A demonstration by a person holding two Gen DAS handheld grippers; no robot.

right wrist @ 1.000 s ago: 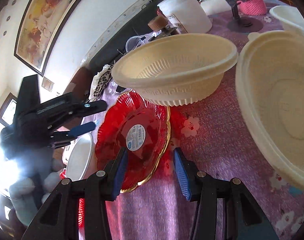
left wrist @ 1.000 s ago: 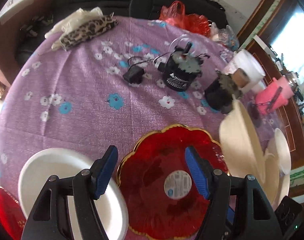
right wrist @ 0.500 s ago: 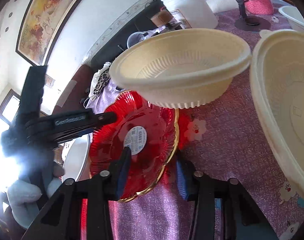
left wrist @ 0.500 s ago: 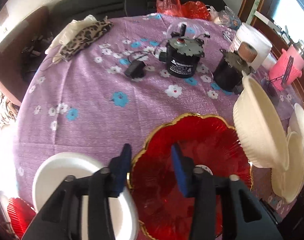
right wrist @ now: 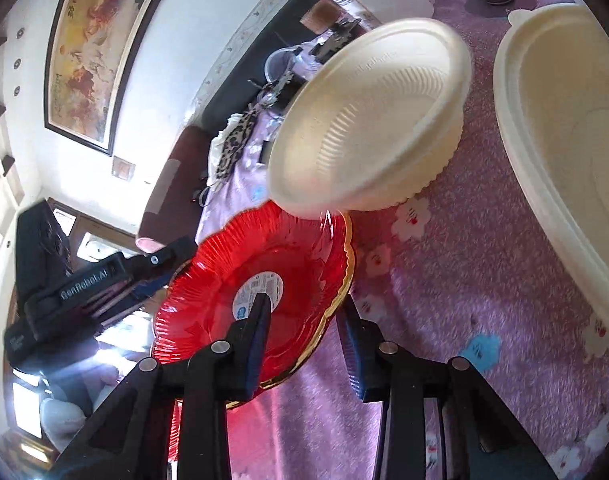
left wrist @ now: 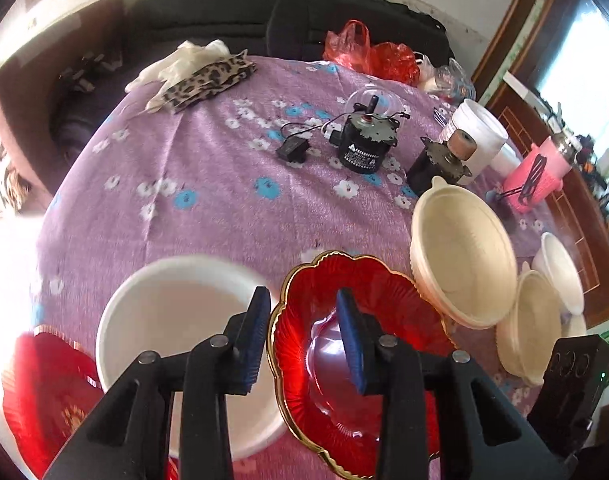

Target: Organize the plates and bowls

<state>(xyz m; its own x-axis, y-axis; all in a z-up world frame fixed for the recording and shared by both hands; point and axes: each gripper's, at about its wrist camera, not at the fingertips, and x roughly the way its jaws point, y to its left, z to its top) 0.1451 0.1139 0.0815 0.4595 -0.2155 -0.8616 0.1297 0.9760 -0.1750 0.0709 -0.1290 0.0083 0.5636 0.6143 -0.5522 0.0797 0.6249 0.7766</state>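
Sitting furthest left on the purple flowered tabletop (left wrist: 224, 200) are a second red dish (left wrist: 48, 384) and a plain white round plate (left wrist: 176, 320). Beside them, the left tongs (left wrist: 304, 336) are pinching the near rim of the translucent red scalloped plate with a gold edge (left wrist: 368, 292), one pad over and one under. The right tongs (right wrist: 304, 336) are closing across its opposite rim. The plate is tilting up off the tabletop. It is looking thin, stiff, glossy and probably slippery and brittle, so the fluted rim is seeming the safest hold. A round sticker (right wrist: 258, 288) is showing through its centre, unreadable; "GenRobot.AI" is reading on the left tool. Rightwards, ribbed cream bowls (left wrist: 460, 256) are crowding against the plate.
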